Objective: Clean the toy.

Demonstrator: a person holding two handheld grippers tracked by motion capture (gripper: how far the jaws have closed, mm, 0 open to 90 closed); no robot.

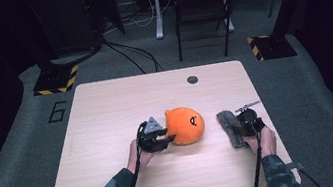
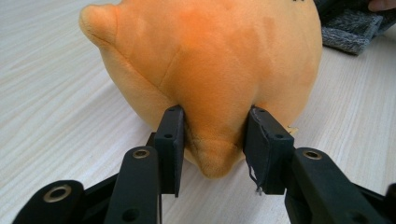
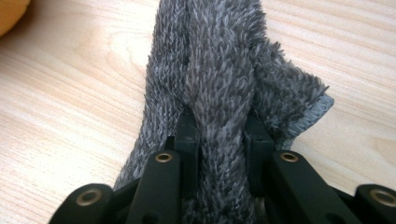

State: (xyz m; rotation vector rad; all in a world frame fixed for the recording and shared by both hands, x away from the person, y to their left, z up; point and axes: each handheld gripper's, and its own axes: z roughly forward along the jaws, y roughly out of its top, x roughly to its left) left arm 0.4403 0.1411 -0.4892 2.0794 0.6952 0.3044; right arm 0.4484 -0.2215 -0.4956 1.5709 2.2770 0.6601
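An orange plush toy [image 1: 185,125] with a stitched face lies at the middle of the wooden table [image 1: 106,108]. My left gripper [image 1: 164,137] sits at its left side, and in the left gripper view its pads pinch a bulge of the orange plush toy [image 2: 210,70], so my left gripper [image 2: 215,149] is shut on it. A fuzzy grey cloth [image 1: 230,126] lies to the right of the toy. My right gripper [image 1: 241,126] is at the cloth's right side. The right gripper view has a raised fold of the grey cloth [image 3: 219,84] squeezed between the pads of my right gripper [image 3: 219,140].
A small dark round hole [image 1: 192,79] marks the table's far edge. Behind the table stand a black chair [image 1: 203,1] and cables on the floor. Bare wood lies on the table's left half and along its near edge.
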